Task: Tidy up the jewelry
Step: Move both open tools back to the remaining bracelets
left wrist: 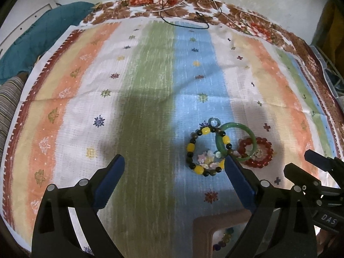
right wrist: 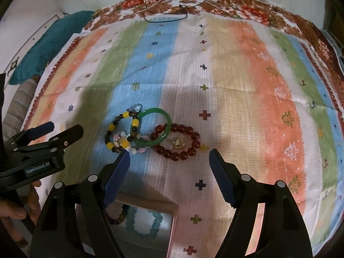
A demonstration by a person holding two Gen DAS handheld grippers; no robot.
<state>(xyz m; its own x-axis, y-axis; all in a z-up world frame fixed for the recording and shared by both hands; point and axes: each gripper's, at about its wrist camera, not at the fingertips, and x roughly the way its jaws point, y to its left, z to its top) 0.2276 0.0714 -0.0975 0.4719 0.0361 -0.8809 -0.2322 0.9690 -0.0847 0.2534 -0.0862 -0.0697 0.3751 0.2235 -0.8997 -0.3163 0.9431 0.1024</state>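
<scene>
Three bracelets overlap on the striped cloth (right wrist: 236, 81): beaded bracelet (right wrist: 120, 133), green bangle (right wrist: 166, 118), red bead bracelet (right wrist: 189, 150). Right claw (right wrist: 169, 161) and left claw (left wrist: 174, 167) both wide, empty. Risk: grabbing one snags its neighbours, dragging them off the worktop beside the pink tray (right wrist: 150, 206)

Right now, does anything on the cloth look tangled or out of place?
Yes. The green bangle lies tangled in a heap, overlapping the yellow-and-dark bead bracelet and the red bead bracelet, instead of lying apart. Black cord sprawls loose at the cloth's far edge.
</scene>
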